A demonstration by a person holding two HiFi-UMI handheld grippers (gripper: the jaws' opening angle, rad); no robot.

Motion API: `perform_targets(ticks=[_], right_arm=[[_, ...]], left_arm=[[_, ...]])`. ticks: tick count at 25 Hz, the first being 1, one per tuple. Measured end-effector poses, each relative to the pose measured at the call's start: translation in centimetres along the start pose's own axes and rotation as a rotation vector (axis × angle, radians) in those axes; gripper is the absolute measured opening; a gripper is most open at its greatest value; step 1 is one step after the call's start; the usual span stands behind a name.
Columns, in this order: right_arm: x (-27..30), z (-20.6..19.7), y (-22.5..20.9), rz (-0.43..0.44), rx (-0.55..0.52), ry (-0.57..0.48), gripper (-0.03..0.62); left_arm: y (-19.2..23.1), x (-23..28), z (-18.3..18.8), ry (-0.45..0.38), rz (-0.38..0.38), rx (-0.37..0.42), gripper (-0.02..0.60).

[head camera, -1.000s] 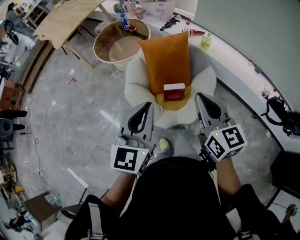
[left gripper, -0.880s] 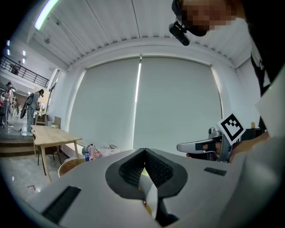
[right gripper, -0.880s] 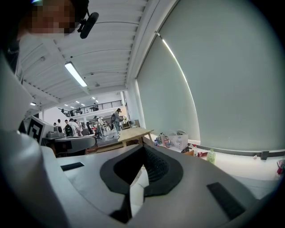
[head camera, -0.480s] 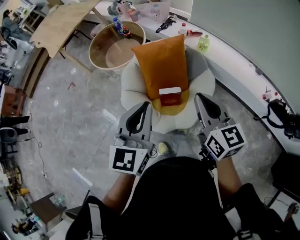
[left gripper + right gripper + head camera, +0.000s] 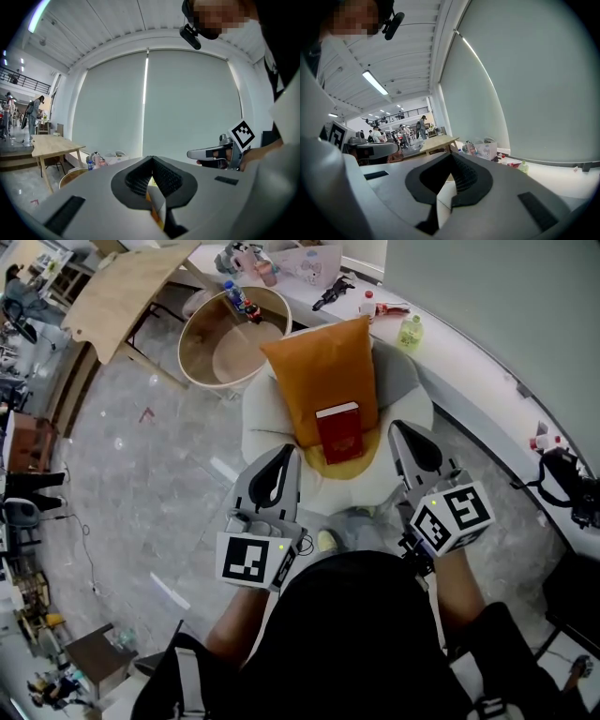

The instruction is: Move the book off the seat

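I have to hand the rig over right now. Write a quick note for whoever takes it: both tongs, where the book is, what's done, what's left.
Left tongs: shut, empty, at the front left of the white chair.
Right tongs: shut, empty, at the chair's right side.
Red book: on the yellow seat pad, leaning back against the orange cushion. It sits between the two tongs and neither touches it.
Done: nothing yet; the book is on the seat.
Left: open the tongs, grip the book, lift it off the seat and set it down elsewhere.
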State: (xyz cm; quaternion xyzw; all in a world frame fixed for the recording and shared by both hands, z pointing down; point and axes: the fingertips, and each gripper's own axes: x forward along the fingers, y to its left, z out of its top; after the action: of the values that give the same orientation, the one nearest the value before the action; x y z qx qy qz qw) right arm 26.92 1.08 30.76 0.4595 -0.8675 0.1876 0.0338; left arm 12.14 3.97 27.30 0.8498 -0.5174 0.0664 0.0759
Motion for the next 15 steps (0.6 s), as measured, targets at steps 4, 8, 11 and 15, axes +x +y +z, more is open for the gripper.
perform_targets(ticks=[4,8,11,15], right_arm=[[0.5,0.6,-1.5,0.009,0.003,0.001,0.003],[1.0,0.9,-3.1,0.031,0.004,-0.011,0.003],[1.4,0.9,-3.9,0.045,0.004,-0.003,0.003],[1.8,0.8,-4.8,0.065,0.018,0.01,0.003]], left_arm=[[-0.2,1.6,0.1,0.011,0.003,0.005,0.008],[-0.5,3.0,0.2,0.022,0.01,0.014,0.008],[-0.4,3.7,0.0,0.034,0.027,0.015,0.008],[-0.3,4.3,0.0,0.042,0.062,0.026,0.008]])
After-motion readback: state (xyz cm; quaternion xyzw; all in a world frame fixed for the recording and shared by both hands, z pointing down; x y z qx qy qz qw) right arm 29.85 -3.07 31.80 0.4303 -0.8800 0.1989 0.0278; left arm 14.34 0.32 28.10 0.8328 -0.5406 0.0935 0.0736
